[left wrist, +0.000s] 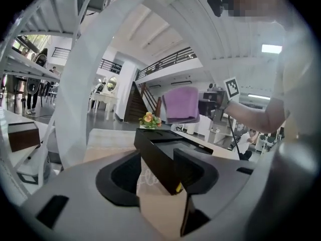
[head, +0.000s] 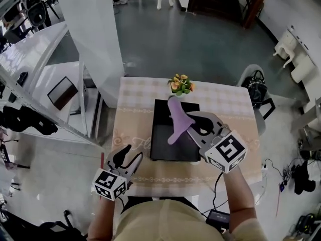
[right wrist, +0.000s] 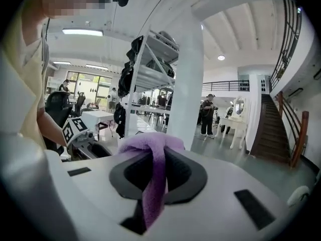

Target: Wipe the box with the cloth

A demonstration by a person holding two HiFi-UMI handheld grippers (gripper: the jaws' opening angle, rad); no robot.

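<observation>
A flat black box lies in the middle of the table. My right gripper is above the box's right half and is shut on a purple cloth, which hangs free over the lid. In the right gripper view the cloth bunches up between the jaws of the right gripper and trails down. My left gripper is at the table's front left, jaws open and empty, just short of the box's near left corner. In the left gripper view the box shows beyond the left gripper, with the cloth raised behind.
A small bunch of orange and yellow flowers stands at the table's far edge behind the box. A white pillar and metal shelving rise to the left. A chair with a black bag is at the table's right.
</observation>
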